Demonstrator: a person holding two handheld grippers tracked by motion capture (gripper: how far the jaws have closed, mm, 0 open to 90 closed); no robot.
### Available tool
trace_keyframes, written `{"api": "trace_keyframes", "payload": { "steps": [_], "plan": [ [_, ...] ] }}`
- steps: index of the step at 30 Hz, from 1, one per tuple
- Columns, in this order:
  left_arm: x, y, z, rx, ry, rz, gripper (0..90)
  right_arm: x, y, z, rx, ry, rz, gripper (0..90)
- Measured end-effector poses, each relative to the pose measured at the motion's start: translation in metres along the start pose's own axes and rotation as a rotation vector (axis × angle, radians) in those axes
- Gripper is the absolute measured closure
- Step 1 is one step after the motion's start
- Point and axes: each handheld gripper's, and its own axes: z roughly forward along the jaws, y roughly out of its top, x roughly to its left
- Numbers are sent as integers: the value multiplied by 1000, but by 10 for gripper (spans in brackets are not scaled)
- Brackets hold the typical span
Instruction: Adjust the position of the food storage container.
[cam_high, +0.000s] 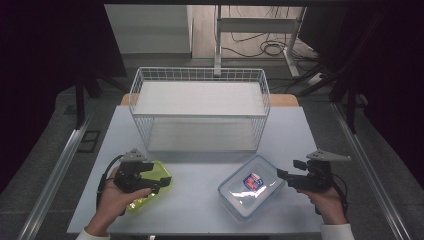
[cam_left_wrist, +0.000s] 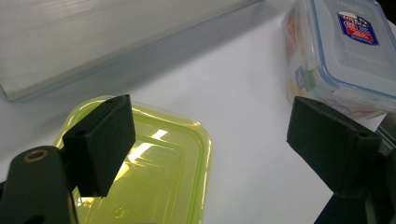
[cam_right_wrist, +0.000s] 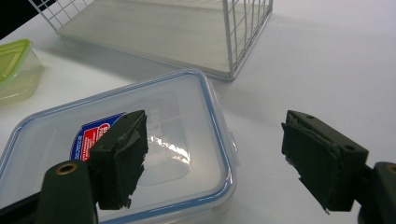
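While both grippers hover with nothing held, the left gripper sits over the green-lidded container, front-left of the wire rack, jaws spread wide with one pad above the lid. Front-right of the rack lies the clear blue-rimmed container, labelled lid up; the right gripper is at its right edge, jaws apart, one pad over the lid and one off the side. Both boxes look light, stiff plastic, likely slick on the lids, so pinching across a rim or short side seems safest. Pale table is smooth. Behind the rack: grey floor, cables, a desk frame.
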Motion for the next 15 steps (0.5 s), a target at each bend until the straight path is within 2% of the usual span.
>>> {"api": "trace_keyframes", "payload": {
  "steps": [7,9,10,12,15],
  "plan": [
    [3,0,-1,2,-5,0,141,-2,-1,-2,2,-13,8,271],
    [2,0,-2,2,-6,3,141,-2,-3,-2,10,-9,4,306],
    [1,-1,-2,2,-6,1,140,-3,-4,-2,14,1,10,351],
    [0,-2,-3,1,-5,1,140,-3,-4,-2,18,2,10,363],
    [-1,-4,-4,1,-7,4,140,-1,-2,-8,35,-38,-7,408]
  ]
}}
